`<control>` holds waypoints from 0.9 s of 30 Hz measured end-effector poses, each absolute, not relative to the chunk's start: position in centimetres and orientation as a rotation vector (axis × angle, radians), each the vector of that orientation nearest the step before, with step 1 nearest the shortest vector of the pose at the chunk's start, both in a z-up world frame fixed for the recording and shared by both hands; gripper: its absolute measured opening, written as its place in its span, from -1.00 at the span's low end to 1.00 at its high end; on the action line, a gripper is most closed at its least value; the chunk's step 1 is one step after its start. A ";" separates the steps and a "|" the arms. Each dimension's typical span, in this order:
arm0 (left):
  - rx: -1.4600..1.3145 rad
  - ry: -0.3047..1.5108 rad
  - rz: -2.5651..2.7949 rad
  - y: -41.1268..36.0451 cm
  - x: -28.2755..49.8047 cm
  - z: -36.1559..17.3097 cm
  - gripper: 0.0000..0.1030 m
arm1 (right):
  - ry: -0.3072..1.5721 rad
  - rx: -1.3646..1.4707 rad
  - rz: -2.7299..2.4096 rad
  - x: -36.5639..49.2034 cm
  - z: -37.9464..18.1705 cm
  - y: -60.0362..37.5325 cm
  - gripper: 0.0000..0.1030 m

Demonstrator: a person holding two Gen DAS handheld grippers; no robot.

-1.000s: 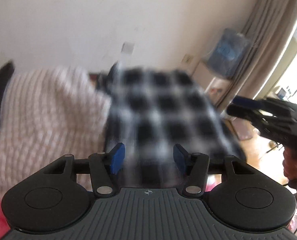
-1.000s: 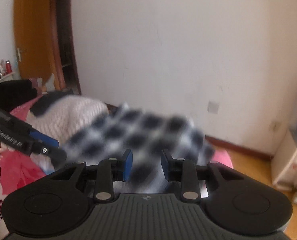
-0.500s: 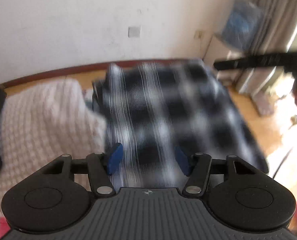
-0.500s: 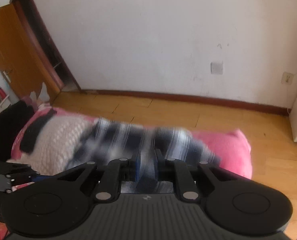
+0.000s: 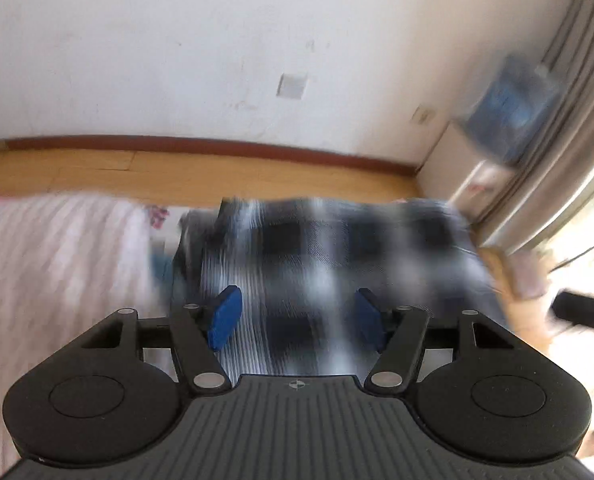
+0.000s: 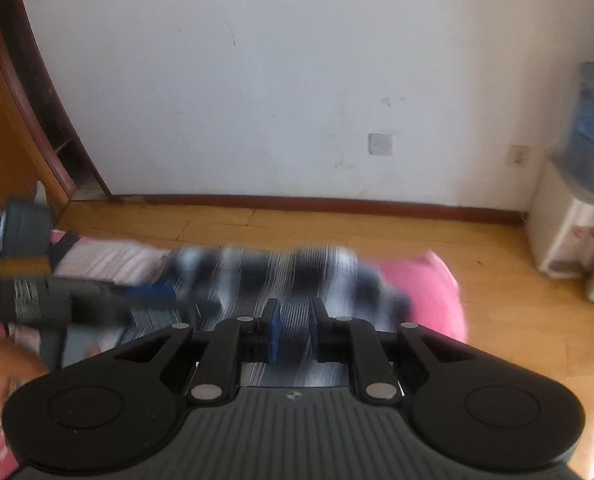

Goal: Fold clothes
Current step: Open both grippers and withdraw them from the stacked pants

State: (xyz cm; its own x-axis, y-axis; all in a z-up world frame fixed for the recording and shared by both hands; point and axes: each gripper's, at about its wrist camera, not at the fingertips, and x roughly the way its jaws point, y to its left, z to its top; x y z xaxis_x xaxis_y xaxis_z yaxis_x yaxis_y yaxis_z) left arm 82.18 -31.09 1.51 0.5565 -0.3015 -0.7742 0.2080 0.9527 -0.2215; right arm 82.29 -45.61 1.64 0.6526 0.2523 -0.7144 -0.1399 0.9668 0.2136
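Observation:
A black-and-white plaid garment (image 5: 337, 248) lies blurred on the bed, also seen in the right wrist view (image 6: 281, 268). My left gripper (image 5: 297, 316) hangs over its near edge. Its jaws are wide apart and opening, with the blue pads (image 5: 225, 316) clear of the cloth. My right gripper (image 6: 295, 330) has its jaws drawn narrow, and a fold of the plaid cloth sits pinched between the pads. In the right wrist view the left gripper (image 6: 177, 300) shows as a blur over the garment's left side.
A pink-and-white knitted garment (image 5: 57, 264) lies left of the plaid one. Pink bedding (image 6: 425, 292) ends at a wooden floor (image 6: 337, 228). A water dispenser (image 6: 569, 232) and a curtain (image 5: 557, 120) stand at the right. A hand (image 6: 1, 364) shows at the lower left.
The right jaws have narrowed from open onto a fold of the plaid cloth. The left jaws have spread wider. Both views have swung, and the left gripper now shows nearer in the right view.

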 end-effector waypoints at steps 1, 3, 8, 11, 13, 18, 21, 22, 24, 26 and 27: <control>-0.123 0.923 -0.311 -30.0 80.2 2.4 0.22 | 0.851 0.155 0.210 80.2 1.9 -45.9 -0.66; -0.109 0.911 -0.350 -27.8 76.9 3.1 0.29 | 0.921 0.178 0.183 76.4 1.6 -45.9 -0.66; -0.048 0.867 -0.412 -23.8 68.2 3.6 0.56 | 1.030 0.111 0.159 67.9 0.2 -42.9 -0.62; -0.072 0.807 -0.381 -20.9 63.1 4.0 0.83 | 1.014 0.066 0.137 64.1 0.6 -41.1 -0.49; -0.100 0.760 -0.341 -19.3 60.5 4.8 0.91 | 0.980 0.052 0.136 61.9 1.6 -40.2 -0.33; -0.163 0.693 -0.332 -16.8 54.4 7.7 1.00 | 0.823 -0.002 0.152 56.7 5.9 -39.1 -0.04; -0.149 0.661 -0.340 -16.5 51.5 9.0 1.00 | 0.774 0.042 0.155 53.9 7.4 -39.3 0.23; -0.143 0.648 -0.343 -16.7 50.7 9.5 1.00 | 0.764 0.058 0.156 53.1 7.7 -39.4 0.42; -0.125 0.631 -0.334 -17.2 49.3 10.0 1.00 | 0.745 0.089 0.157 51.5 8.3 -39.5 0.52; -0.109 0.622 -0.303 -17.8 48.6 10.2 1.00 | 0.745 0.110 0.157 50.4 8.3 -39.4 0.54; -0.108 0.617 -0.282 -18.0 48.2 10.2 1.00 | 0.760 0.110 0.156 50.1 7.9 -39.2 0.55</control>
State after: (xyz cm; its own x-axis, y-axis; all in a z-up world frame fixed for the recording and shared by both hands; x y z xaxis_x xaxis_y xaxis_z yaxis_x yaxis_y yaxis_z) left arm 48.20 -18.01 10.23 0.7786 -0.2924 -0.5553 0.2282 0.9562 -0.1834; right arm 50.13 -39.22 7.87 0.7138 0.1804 -0.6767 -0.1007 0.9827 0.1557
